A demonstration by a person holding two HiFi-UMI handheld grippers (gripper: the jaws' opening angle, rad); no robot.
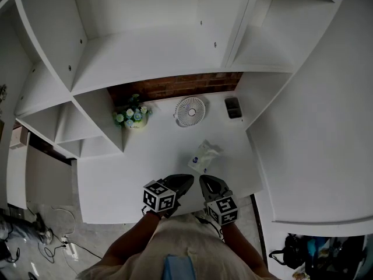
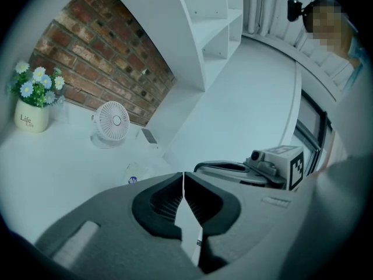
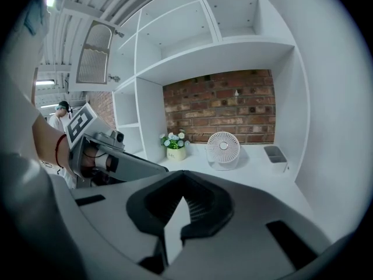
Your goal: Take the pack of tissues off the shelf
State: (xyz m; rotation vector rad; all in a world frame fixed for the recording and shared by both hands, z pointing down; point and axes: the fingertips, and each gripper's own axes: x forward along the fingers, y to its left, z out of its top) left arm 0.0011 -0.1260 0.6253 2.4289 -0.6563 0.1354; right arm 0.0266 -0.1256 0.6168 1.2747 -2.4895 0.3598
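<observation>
**Pack on the desk, both grippers clenched and empty**

Head view: the pack (image 1: 205, 156) lies flat on the white desk (image 1: 116, 179) near its front edge. It is well apart from the fan (image 1: 190, 111), flowers (image 1: 133, 116) and tray (image 1: 233, 107) at the back. Its long axis slants from near-left to far-right, blue-marked end toward the person. The left gripper (image 1: 185, 181) and right gripper (image 1: 208, 184) sit side by side just short of it, noses aimed its way, probably so either can reach it.

Left gripper view: jaws pressed together, nothing between them. The pack peeks out just beyond the left jaw.

Right gripper view: clenched too, and empty. The pack is hidden below the gripper's body.

This fits 2 readings: the pack is already down from an upper shelf and released, or it is waiting here to be lifted.
</observation>
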